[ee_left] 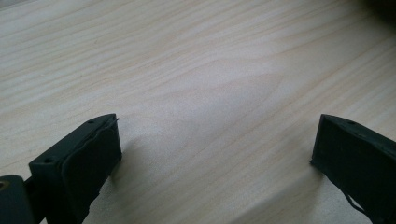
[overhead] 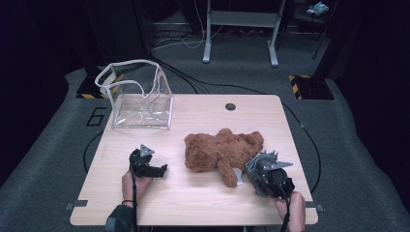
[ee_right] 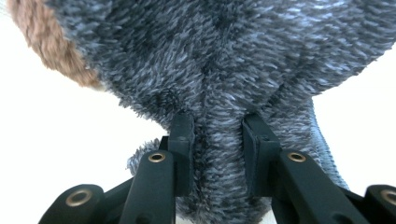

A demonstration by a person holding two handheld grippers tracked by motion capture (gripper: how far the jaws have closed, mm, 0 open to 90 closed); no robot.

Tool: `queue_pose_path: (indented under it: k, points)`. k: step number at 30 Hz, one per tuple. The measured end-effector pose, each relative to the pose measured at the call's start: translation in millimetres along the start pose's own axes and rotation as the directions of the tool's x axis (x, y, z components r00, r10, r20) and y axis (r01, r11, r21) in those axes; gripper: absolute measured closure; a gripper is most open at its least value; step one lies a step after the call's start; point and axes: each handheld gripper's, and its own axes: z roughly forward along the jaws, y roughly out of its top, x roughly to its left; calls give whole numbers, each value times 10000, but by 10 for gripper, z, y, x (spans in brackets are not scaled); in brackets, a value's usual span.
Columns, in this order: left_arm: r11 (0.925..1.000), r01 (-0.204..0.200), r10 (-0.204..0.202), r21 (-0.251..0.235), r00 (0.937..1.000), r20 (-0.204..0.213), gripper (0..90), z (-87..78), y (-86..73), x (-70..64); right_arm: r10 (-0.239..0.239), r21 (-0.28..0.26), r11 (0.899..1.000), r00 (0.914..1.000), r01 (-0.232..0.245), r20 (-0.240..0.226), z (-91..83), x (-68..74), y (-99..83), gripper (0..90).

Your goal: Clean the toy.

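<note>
A brown teddy bear (overhead: 220,150) lies on its side in the middle of the wooden table (overhead: 193,203). My right gripper (overhead: 256,168) is at the bear's lower right end. In the right gripper view my right gripper (ee_right: 217,135) is shut on a fold of grey fuzzy plush (ee_right: 224,60), with the bear's brown fur (ee_right: 42,32) at the top left. My left gripper (overhead: 162,170) rests left of the bear and apart from it. In its own view my left gripper (ee_left: 215,154) stands open over bare wood, nothing between the jaws.
A clear plastic bag with white trim (overhead: 140,96) stands open at the table's back left corner. A round cable hole (overhead: 230,106) is near the back edge. A desk frame (overhead: 240,29) stands on the floor beyond the table.
</note>
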Motion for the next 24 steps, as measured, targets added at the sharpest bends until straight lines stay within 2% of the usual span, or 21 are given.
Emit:
queue_pose_path:
  k: [2,5,8,12,15,16,18,23,24]
  points:
    - [10000,1,-1,2,10000,-1,11,0,0,0,89,-124,9999,9999,-90,-57,-20,-11,-12,685]
    - [10000,0,0,3,10000,0,11,0,0,0,-30,-466,9989,9998,20,-217,-59,7,43,684]
    - [10000,0,0,2,10000,-2,11,0,0,0,-132,-762,9970,9998,120,-157,-63,58,160,682]
    - [10000,16,-16,-44,10000,-15,11,3,-2,-1,-426,-1172,9924,9986,385,-325,-1,136,355,680]
    - [10000,28,-28,-89,10000,-28,11,7,-3,-2,-383,-1113,9932,9987,344,-336,83,205,478,680]
    - [10000,30,-30,-89,10000,-27,11,6,-3,-2,-496,-1106,9927,9986,472,-184,121,211,506,679]
    - [10000,27,-27,-87,10000,-28,12,6,-3,-2,-420,-959,9946,9991,408,-102,185,212,531,679]
    - [10000,29,-29,-86,10000,-27,11,6,-3,-2,-344,-778,9964,9993,334,-110,226,220,458,682]
    - [10000,28,-29,-91,10000,-31,11,6,-3,-2,-465,-679,9966,9989,457,-109,222,220,434,683]
